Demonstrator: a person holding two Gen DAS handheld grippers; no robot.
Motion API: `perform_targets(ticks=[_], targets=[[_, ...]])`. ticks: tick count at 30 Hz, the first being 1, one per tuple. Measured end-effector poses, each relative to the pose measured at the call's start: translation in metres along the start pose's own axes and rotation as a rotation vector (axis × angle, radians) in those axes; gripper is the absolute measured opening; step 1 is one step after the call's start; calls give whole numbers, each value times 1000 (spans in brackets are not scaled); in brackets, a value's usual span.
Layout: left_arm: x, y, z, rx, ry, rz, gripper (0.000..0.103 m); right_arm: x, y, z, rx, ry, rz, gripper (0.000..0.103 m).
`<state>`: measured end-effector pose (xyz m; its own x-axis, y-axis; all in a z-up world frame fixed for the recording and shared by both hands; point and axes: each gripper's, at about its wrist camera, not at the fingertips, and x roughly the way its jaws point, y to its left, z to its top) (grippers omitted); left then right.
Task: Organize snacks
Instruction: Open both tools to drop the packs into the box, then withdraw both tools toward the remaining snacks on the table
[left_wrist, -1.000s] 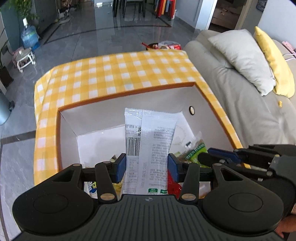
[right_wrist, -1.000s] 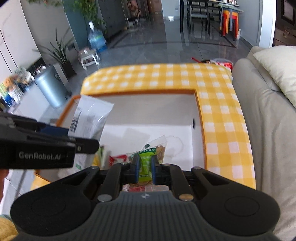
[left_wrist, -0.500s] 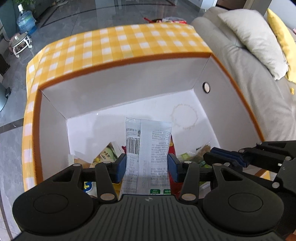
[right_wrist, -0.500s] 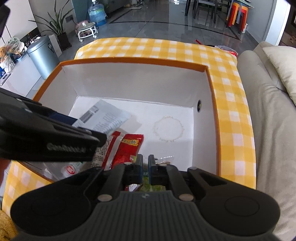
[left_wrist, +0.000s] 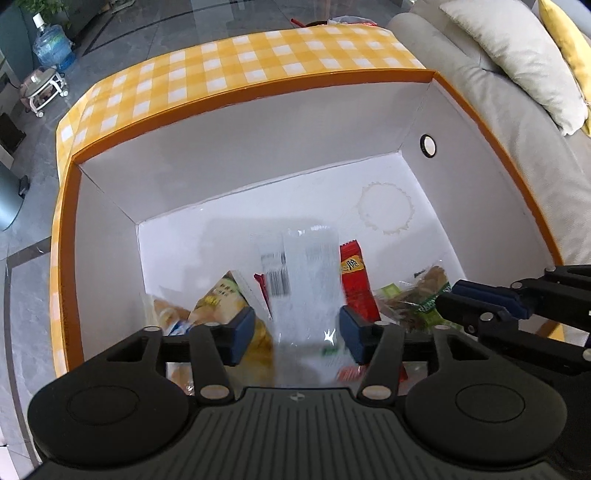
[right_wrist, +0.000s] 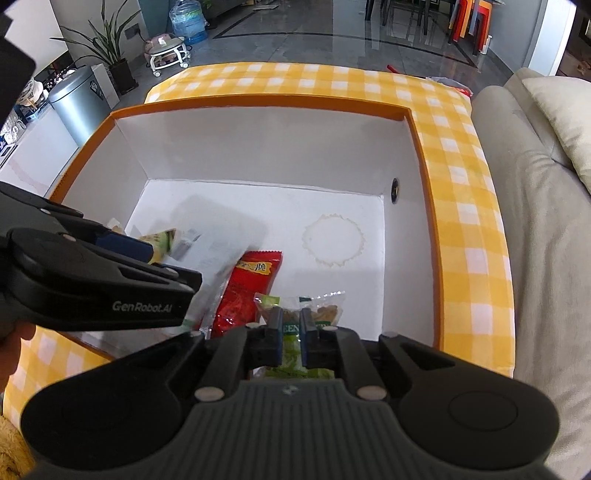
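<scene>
While your left gripper (left_wrist: 297, 334) hangs low inside the white box (left_wrist: 258, 155), its blue pads stand wide apart, and the white packet (left_wrist: 306, 280) between them shows as a motion-blurred shape; neither pad appears to press it, though the blur makes contact hard to judge. From the right wrist view the same packet (right_wrist: 221, 236) lies slanted on the box floor, its lower end over the other snacks.

Your right gripper (right_wrist: 291, 332) has its pads close together, pinching the green-and-clear snack bag (right_wrist: 306, 314) near the box's near wall. In the left wrist view that bag (left_wrist: 417, 299) sits just ahead of the right gripper's tips (left_wrist: 480, 302).

Other contents on the floor of the box:
- red packet (right_wrist: 255, 288), just left of the green bag and partly under the white packet
- yellow-green bag (left_wrist: 221, 299), beside your left gripper's left pad
- faint ring-shaped mark (right_wrist: 334, 240) on bare floor, well apart from the snacks

The box rests on a yellow checked cloth (right_wrist: 465, 206). A grey sofa (right_wrist: 535, 221) runs along the right, with a pale cushion (left_wrist: 517, 55) on it.
</scene>
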<state>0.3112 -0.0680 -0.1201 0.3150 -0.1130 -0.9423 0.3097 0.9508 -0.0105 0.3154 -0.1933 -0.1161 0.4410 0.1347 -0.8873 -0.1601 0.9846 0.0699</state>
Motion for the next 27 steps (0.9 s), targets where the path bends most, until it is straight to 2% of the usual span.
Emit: perform_targets(ticks=[4,6,11,18,27], targets=[[-10,-2,-3,9,-16,10,69,-4,2,-3,1,-8,3,11],[-16,-2,-5,14,-25,21,69,-7,3,-3,1,-15,-3,21],[-32,1,-9,10,-48,33,69,-19,2,-4,10,-36,-7,32],[-69,3,-25,-10,-129,61,70,-46,5,-9,25,-94,6,48],[-115,0,-57,-37,-239,86,72,-89,19,-31,47,-164,42,61]])
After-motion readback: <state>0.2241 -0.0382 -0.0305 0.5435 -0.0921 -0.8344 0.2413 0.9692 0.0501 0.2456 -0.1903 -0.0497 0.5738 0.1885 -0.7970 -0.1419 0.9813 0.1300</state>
